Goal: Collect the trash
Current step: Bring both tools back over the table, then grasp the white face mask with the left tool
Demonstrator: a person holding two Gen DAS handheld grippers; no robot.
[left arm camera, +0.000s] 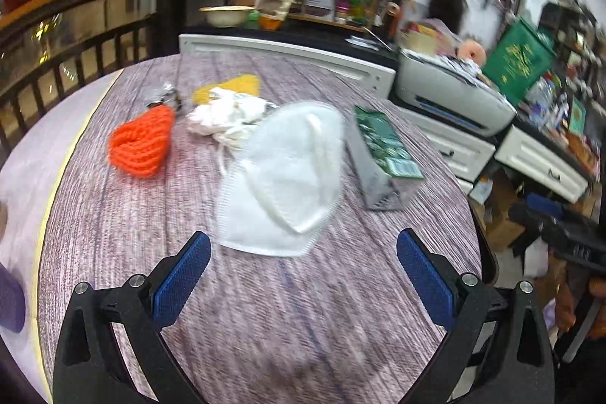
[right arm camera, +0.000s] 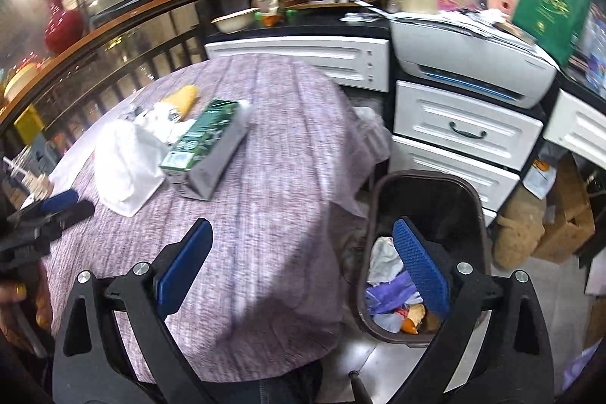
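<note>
Trash bin (right arm camera: 382, 199) under right hand-held gripper (right arm camera: 303, 252), spread, empty | left hand-held gripper (left arm camera: 303, 260) spread before mask (left arm camera: 284, 177)

Left wrist view sat low over the table (left arm camera: 265, 309), facing across it toward the cabinets; white mask (left arm camera: 284, 177) lay close ahead. Right wrist view sat higher, at the table's edge, facing the same way, over the trash bin (right arm camera: 428, 184) on the floor. Both caught mask, green carton (right arm camera: 204, 146) and printer (right arm camera: 469, 63).
</note>
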